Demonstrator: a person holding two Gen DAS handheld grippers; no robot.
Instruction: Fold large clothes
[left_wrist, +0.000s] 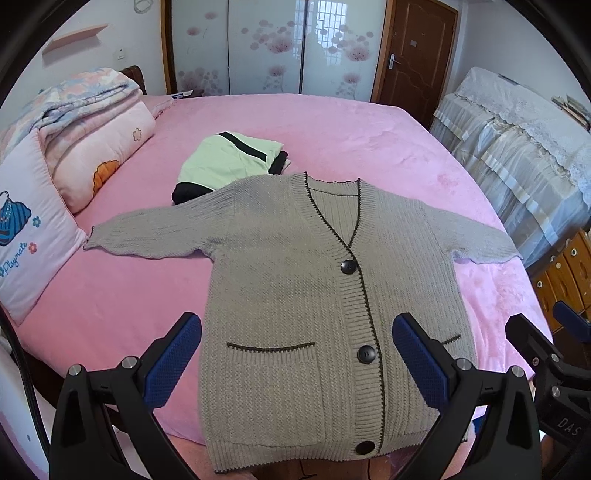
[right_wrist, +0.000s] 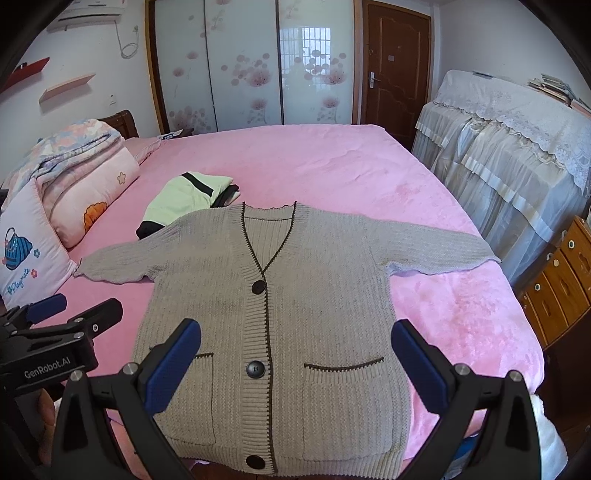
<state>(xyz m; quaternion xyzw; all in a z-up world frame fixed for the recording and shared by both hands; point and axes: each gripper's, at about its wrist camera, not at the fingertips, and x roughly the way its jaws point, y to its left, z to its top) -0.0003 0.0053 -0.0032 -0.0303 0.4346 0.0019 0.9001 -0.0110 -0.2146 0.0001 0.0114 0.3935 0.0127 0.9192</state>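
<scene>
Pink bed (left_wrist: 332, 140) has bare sheet beyond the collar and to the right of the cardigan (left_wrist: 288, 280); on the left, pillows (left_wrist: 26, 236) and folded quilts (left_wrist: 92, 122) crowd the bed's edge, and a green-and-black folded garment (left_wrist: 225, 162) sits just behind the left shoulder. Grey knit cardigan lies flat, front up, buttoned, sleeves spread sideways — hem overhanging the near edge. Left gripper (left_wrist: 295, 354) and right gripper (right_wrist: 295, 358) both spread wide, holding nothing — poised above the hem end.
</scene>
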